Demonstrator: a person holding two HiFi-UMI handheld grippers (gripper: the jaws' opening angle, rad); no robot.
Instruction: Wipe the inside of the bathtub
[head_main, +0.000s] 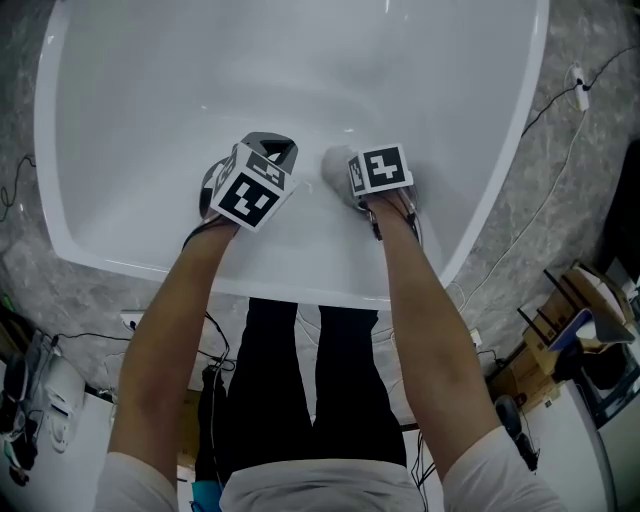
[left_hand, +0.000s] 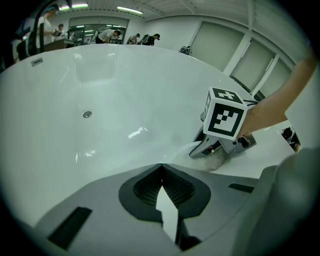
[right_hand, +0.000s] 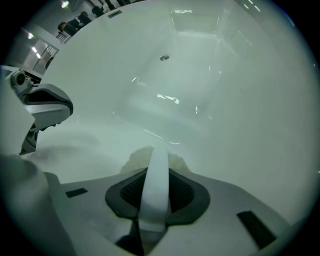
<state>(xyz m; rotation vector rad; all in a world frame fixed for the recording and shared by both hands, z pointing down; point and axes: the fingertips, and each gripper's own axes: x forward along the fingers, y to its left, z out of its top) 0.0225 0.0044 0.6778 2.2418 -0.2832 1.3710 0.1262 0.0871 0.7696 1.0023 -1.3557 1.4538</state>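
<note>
The white bathtub (head_main: 150, 110) fills the head view, and both grippers are down inside it near the wall closest to me. My right gripper (head_main: 352, 182) is shut on a pale whitish cloth (head_main: 335, 165), which presses against the tub's sloping wall. In the right gripper view the cloth (right_hand: 129, 162) bulges past the jaw tips. The left gripper view shows the right gripper (left_hand: 202, 152) with the cloth (left_hand: 216, 161) under it. My left gripper (head_main: 270, 152) is beside it on the left, shut with nothing in it (left_hand: 161, 167).
A round drain fitting (right_hand: 164, 58) sits in the far wall of the tub, also seen in the left gripper view (left_hand: 87, 114). Grey stone floor (head_main: 560, 150) surrounds the tub, with a white cable (head_main: 545, 195) on the right. People stand in the background (left_hand: 107, 35).
</note>
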